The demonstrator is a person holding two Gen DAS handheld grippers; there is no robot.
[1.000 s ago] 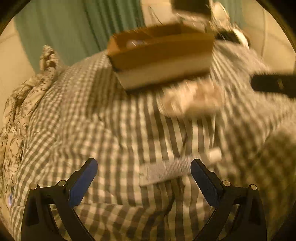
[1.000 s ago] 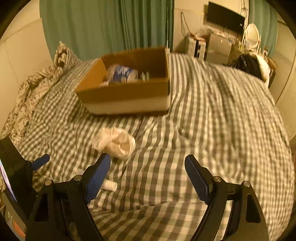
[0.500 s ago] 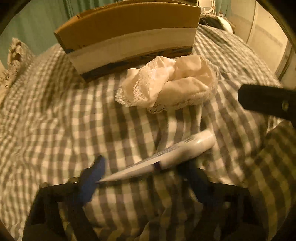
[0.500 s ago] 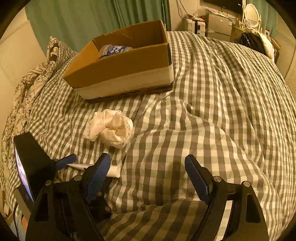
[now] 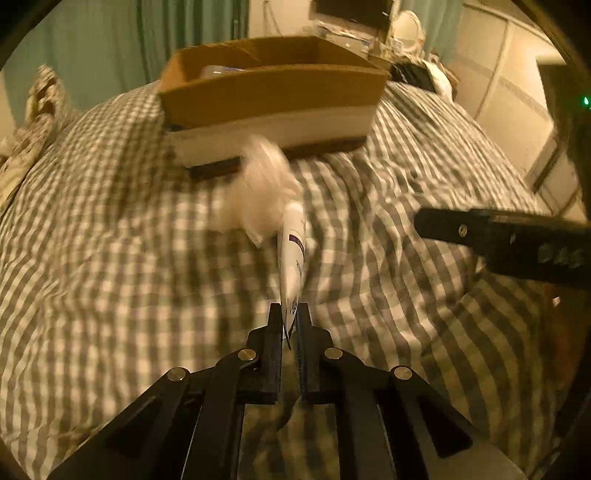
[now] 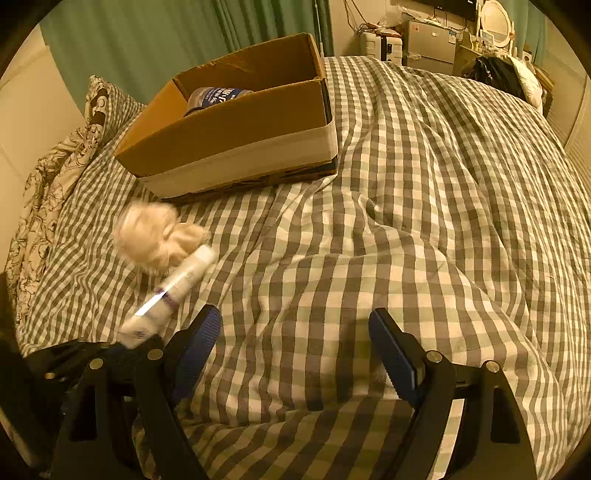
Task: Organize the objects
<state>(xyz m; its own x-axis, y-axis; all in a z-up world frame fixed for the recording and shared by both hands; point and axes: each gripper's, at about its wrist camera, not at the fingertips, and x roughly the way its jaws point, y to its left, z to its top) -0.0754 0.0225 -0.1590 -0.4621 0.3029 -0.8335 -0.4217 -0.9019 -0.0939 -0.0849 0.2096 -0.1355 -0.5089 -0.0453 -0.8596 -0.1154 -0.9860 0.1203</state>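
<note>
My left gripper (image 5: 289, 321) is shut on the flat end of a white tube (image 5: 292, 254), which points forward above the checked bedcover; the tube also shows in the right wrist view (image 6: 173, 288). A crumpled white lace cloth (image 5: 258, 192) lies on the cover just beyond the tube's cap, also in the right wrist view (image 6: 159, 240). Behind it stands an open cardboard box (image 5: 273, 92) holding a water bottle (image 6: 218, 96). My right gripper (image 6: 295, 343) is open and empty, low over the cover to the right of the tube.
The grey-and-white checked bedcover (image 6: 424, 221) is rumpled with folds. A patterned pillow (image 6: 48, 173) lies at the left edge. Green curtains (image 6: 155, 33) hang behind the box. Furniture and a dark bag (image 6: 495, 74) stand at the far right.
My left gripper closed on the tube's flat end and lifted it off the cover, turning it to point forward. The right gripper stayed open and shifted only slightly.
</note>
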